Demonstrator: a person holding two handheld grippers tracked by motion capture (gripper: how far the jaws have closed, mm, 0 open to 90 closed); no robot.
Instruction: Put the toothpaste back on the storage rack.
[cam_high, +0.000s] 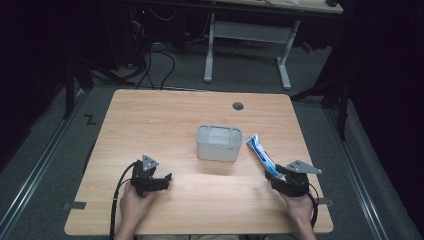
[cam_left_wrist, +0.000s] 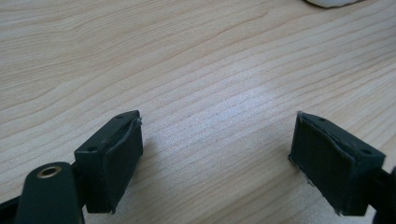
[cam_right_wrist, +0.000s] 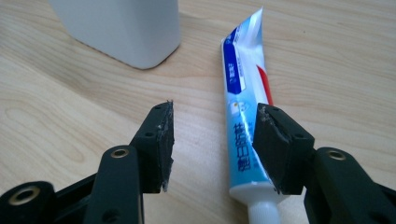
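Toothpaste tube (cam_right_wrist: 243, 116) lies flat, cap toward right gripper (cam_right_wrist: 212, 144).

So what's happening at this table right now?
A person sits at a wooden table with a two-jaw gripper in each hand. The right gripper is lined up on a blue and white toothpaste tube lying flat on the table, cap towards the hand; the jaws stand apart with the tube between them, near the right-hand jaw, not yet clamped. A grey compartmented container stands beside the tube, nearer the table's middle. The left gripper rests open over bare wood.
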